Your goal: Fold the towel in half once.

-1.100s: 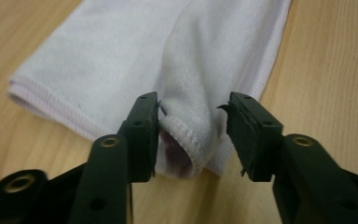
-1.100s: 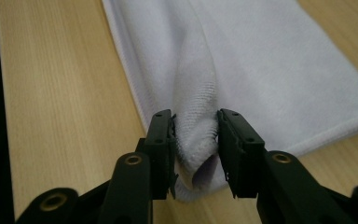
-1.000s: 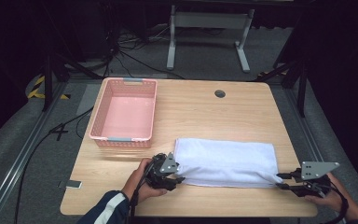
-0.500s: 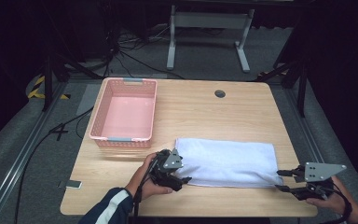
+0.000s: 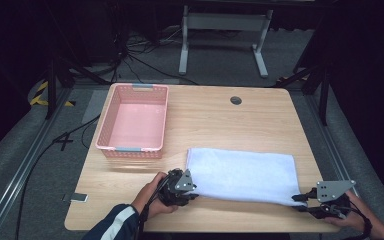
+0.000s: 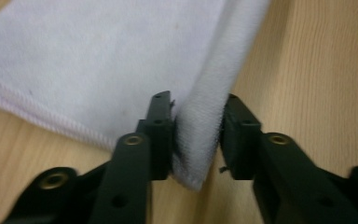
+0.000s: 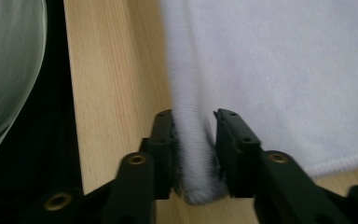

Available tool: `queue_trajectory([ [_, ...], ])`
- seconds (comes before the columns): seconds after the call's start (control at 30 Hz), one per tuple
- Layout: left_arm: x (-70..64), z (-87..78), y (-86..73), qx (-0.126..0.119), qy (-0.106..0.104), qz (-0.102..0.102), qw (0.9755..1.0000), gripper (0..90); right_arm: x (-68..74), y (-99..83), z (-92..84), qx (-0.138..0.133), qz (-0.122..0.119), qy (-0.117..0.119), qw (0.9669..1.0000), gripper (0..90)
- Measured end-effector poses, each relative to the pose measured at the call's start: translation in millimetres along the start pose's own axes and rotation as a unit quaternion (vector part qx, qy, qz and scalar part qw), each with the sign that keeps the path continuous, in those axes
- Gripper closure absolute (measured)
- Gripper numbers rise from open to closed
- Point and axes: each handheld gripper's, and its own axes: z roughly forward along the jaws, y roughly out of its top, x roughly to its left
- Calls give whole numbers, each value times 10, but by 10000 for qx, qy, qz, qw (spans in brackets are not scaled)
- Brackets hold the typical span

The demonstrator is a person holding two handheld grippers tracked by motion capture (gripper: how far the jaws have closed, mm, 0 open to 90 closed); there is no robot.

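Observation:
A white folded towel (image 5: 242,172) lies flat on the near half of the wooden table (image 5: 220,125). My left gripper (image 5: 194,194) is at the towel's near left corner and my right gripper (image 5: 300,200) at its near right corner. In the left gripper view, the left gripper (image 6: 198,105) has the towel's thick folded edge (image 6: 200,140) pinched between its black jaws. The right gripper view shows the right gripper (image 7: 193,114) clamped the same way on the towel's edge (image 7: 193,154). Both pairs of jaws have just been closing on the cloth.
A pink plastic basket (image 5: 105,125), with nothing in it, stands at the left of the table. A round cable hole (image 5: 236,100) is at the far middle. A small flat device (image 5: 75,198) lies by the near left edge. A metal stand (image 5: 220,30) is on the floor beyond.
Both grippers opened wider at the towel's near corners, then closed on its edge. The left hand shifted slightly toward the corner; the towel's near edge is a little gathered there.

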Motion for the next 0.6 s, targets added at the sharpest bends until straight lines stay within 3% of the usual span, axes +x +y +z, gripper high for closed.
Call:
queue_trajectory([
  [0.03, 0, 0, 0, 0, 0, 0, 10000, 482, 5, -24, -14, -15, 63, -57, 10000, 587],
  [0.07, -17, -35, -63, -24, 91, -417, 9991, 399, 16, -42, -33, -23, 107, -91, 9999, 551],
  [0.1, -17, -35, -63, -24, 91, -417, 9991, 375, 16, -42, -33, -23, 107, -91, 9999, 551],
  [0.17, -23, -83, -121, -185, 109, -721, 9972, 331, 26, -58, -85, -177, 175, -235, 9994, 456],
  [0.2, -34, -145, -154, -313, 232, -964, 9946, 236, 19, -44, -136, -366, 268, -297, 9985, 440],
  [0.23, -34, -145, -154, -313, 232, -964, 9946, 222, 19, -44, -136, -366, 268, -297, 9985, 440],
  [0.33, -30, -203, -190, -653, 296, -1462, 9867, 203, -16, 84, -188, -786, 411, -428, 9951, 410],
  [0.4, -39, -180, -165, -660, 332, -1507, 9858, 175, -83, 268, -135, -926, 574, -556, 9925, 407],
  [0.47, -49, -124, -129, -639, 364, -1601, 9843, 166, -190, 513, 24, -940, 638, -574, 9919, 406],
  [0.53, -68, -62, -104, -617, 363, -1821, 9807, 163, -270, 736, 195, -925, 609, -571, 9922, 402],
  [0.57, -69, -31, -99, -554, 342, -1772, 9820, 164, -320, 869, 297, -890, 516, -463, 9936, 401],
  [0.6, -70, 11, -97, -441, 448, -1713, 9832, 163, -367, 1007, 409, -833, 449, -369, 9948, 394],
])
